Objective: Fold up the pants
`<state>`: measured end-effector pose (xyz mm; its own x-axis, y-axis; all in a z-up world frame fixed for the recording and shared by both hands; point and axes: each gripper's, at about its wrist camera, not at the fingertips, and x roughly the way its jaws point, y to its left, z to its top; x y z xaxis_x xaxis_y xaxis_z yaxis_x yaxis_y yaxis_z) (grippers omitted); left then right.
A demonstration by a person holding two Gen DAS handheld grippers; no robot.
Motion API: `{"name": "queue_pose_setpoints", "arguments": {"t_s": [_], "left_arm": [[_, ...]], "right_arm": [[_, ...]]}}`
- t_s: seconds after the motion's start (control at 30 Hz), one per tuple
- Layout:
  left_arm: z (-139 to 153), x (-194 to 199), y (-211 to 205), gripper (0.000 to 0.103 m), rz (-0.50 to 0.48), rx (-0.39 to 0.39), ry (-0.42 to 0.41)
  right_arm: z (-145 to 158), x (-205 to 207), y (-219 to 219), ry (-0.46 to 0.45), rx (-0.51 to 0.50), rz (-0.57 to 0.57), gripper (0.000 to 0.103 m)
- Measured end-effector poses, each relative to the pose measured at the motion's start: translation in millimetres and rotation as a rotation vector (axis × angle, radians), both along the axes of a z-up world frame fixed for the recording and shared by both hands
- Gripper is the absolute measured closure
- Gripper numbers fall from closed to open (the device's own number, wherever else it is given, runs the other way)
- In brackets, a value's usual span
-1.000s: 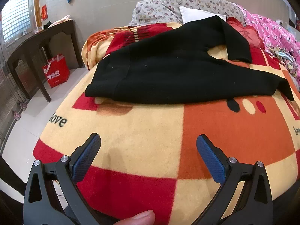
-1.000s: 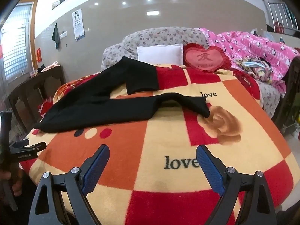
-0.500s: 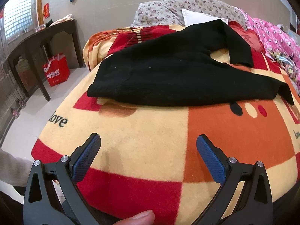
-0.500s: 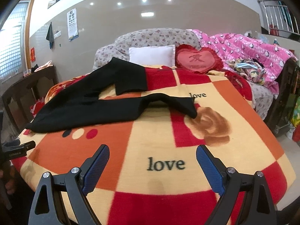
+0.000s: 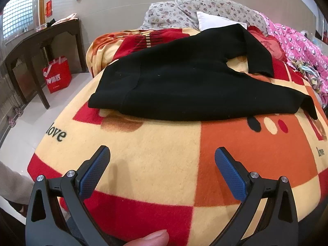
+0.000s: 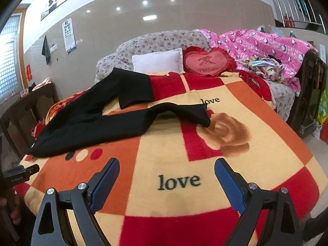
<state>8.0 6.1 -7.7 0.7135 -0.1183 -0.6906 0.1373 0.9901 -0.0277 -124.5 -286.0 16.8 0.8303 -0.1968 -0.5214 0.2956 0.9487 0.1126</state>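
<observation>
Black pants [image 5: 184, 82] lie spread on a checked red, orange and cream blanket [image 5: 164, 147] on a bed. The waistband faces the left gripper; the two legs run away to the right, split apart. In the right wrist view the pants [image 6: 98, 123] lie at the left, one leg end near the rose print. My left gripper [image 5: 162, 155] is open and empty, hovering short of the waistband. My right gripper [image 6: 167, 166] is open and empty above the "love" print, short of the nearer leg.
A white pillow [image 6: 157, 62], a red heart cushion [image 6: 207, 63] and a pink quilt [image 6: 266, 45] lie at the bed's head. A dark wooden table [image 5: 41, 41] and a red bag [image 5: 57, 76] stand on the floor to the left.
Both grippers have moved a little closer to the bed and pants; the right view has shifted rightward. Both stay open and empty. The pants have not moved.
</observation>
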Motion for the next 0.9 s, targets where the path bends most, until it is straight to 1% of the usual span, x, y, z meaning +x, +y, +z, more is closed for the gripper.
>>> {"name": "queue_pose_setpoints", "arguments": {"t_s": [0.17, 0.33, 0.47, 0.57, 0.73, 0.9], "left_arm": [[1, 0, 2, 0.001, -0.001, -0.016, -0.001], [2, -2, 0, 0.001, -0.011, -0.030, -0.001], [2, -5, -3, 0.001, -0.021, -0.045, 0.001], [1, -5, -7, 0.001, -0.026, -0.040, 0.002], [0, -6, -7, 0.001, -0.026, -0.036, 0.000], [0, -7, -6, 0.001, -0.024, -0.037, 0.003]], "right_arm": [[-1, 0, 6, -0.014, 0.006, 0.001, 0.010], [-1, 1, 12, -0.023, 0.037, 0.003, 0.010], [-1, 0, 20, -0.023, 0.014, 0.010, 0.010], [0, -3, 21, -0.029, 0.010, 0.009, 0.010], [0, -3, 18, -0.031, 0.030, 0.001, 0.010], [-1, -3, 18, -0.029, 0.022, 0.007, 0.010]]}}
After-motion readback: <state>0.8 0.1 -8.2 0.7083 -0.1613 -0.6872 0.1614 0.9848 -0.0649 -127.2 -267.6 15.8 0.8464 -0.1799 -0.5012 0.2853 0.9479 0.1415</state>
